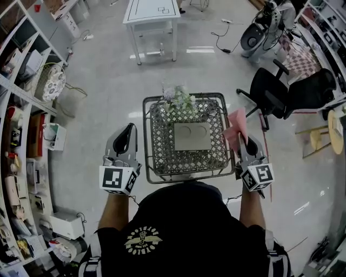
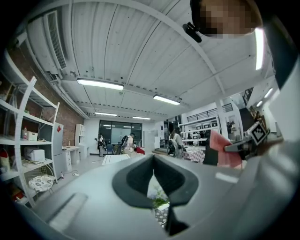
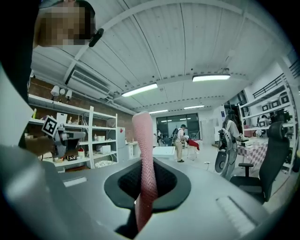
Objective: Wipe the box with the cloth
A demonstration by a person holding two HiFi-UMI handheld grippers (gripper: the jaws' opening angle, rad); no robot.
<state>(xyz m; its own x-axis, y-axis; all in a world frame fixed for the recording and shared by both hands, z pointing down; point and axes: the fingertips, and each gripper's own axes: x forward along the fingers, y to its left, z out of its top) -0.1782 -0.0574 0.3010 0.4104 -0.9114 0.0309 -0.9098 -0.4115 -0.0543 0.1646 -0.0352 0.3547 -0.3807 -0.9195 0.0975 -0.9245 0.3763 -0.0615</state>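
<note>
A flat grey box [image 1: 192,136] lies on the lattice top of a small wire table [image 1: 147,142] straight ahead of me. My right gripper [image 1: 245,140] is shut on a pink cloth [image 1: 236,127], held upright just off the table's right edge. In the right gripper view the cloth [image 3: 145,164] stands up from between the jaws of that gripper [image 3: 145,165]. To the left of the table my left gripper [image 1: 130,129] is shut with nothing in it. The left gripper view shows its jaws [image 2: 153,160] closed, with the cloth [image 2: 225,153] off to the right.
A bunch of flowers [image 1: 180,98] sits at the table's far edge. A black office chair [image 1: 286,93] and a wooden stool [image 1: 318,138] stand to the right. Shelving [image 1: 21,113] runs along the left. A white table [image 1: 152,12] is further ahead.
</note>
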